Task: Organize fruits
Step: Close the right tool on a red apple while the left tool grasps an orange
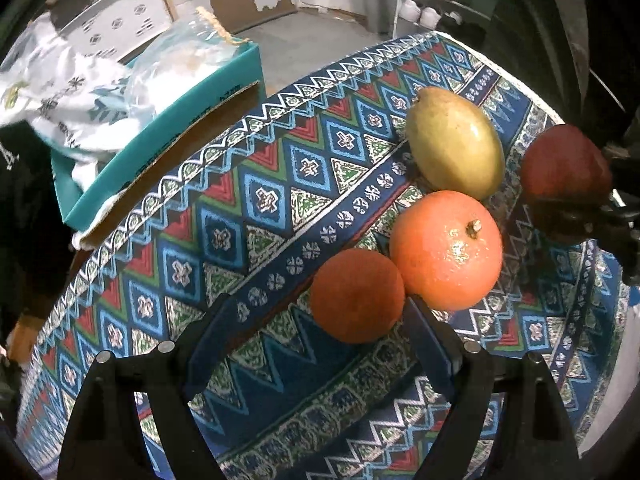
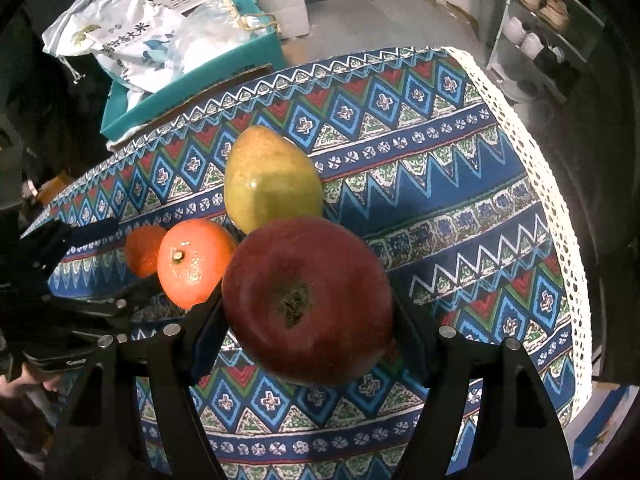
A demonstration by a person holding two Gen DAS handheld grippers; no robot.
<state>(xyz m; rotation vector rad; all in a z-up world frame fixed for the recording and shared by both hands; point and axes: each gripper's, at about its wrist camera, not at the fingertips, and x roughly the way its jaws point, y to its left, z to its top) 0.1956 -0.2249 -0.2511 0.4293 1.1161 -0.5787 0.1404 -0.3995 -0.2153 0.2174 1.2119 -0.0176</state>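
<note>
Fruits sit bunched together on the patterned counter (image 1: 168, 240), and I'll take them by size. Biggest of the lot is the yellow-green mango (image 1: 454, 142), lying on its side at the far end of the group; it looks heavy and smooth-skinned, so I'd take it across its narrow waist rather than end to end, where it would likely squirt out. Next is the red apple (image 2: 308, 300), which my right claw (image 2: 310, 350) has clamped at its widest girth, blue pads pressed to either flank, stem dimple facing the camera. It seems to be lifted clear of the cloth, just in front of the mango. I judge it firm and rigid enough to take that squeeze, though the waxy skin could slip if I tilt. Then comes the larger orange (image 1: 446, 250), glossy, stem nub up, touching the mango on one side and the smaller orange (image 1: 357, 295) on the other. Both should be light, slightly yielding and easy to roll, so a grip across the equator suits them.

My left claw (image 1: 320, 324) is spread wide with nothing in it, pointing steeply down at the smaller orange, which lies just off its right pad rather than squarely between the pads. I'd centre it before closing.
</note>
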